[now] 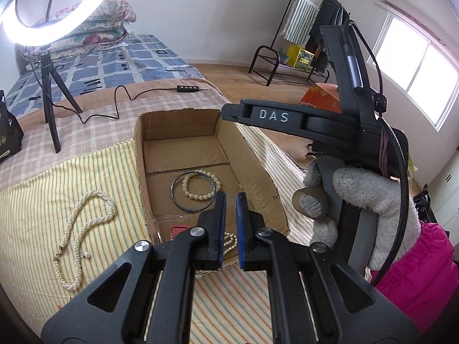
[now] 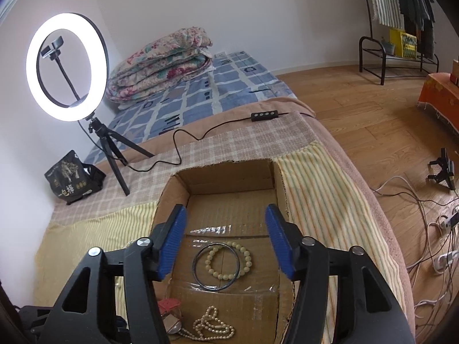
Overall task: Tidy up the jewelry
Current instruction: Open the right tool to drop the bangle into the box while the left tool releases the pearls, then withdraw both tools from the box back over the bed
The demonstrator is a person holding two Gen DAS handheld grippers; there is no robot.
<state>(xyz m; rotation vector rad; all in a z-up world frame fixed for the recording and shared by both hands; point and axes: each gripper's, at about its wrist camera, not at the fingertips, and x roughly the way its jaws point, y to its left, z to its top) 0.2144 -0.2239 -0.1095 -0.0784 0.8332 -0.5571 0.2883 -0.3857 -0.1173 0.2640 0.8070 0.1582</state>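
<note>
An open cardboard box (image 2: 226,172) sits on the striped cloth of a bed. On its floor lie a dark bangle (image 2: 194,266) and a cream bead bracelet (image 2: 219,276), overlapping each other. A thin pearl chain (image 2: 213,326) and a small red item (image 2: 169,305) lie nearer the front. My right gripper (image 2: 226,212) hangs open above the bangle, with nothing between its blue pads. My left gripper (image 1: 231,197) stands over the box's near end with a narrow gap between its pads and nothing in it. A long pearl necklace (image 1: 94,193) lies on the cloth left of the box (image 1: 252,157).
A lit ring light (image 2: 66,66) on a tripod stands at the back left, its cable and controller (image 2: 265,115) running behind the box. Beside it sits a black bag (image 2: 71,180). Right of the box the bed edge drops to a wooden floor with cables (image 2: 430,229). A gloved hand (image 1: 358,189) holds the right gripper.
</note>
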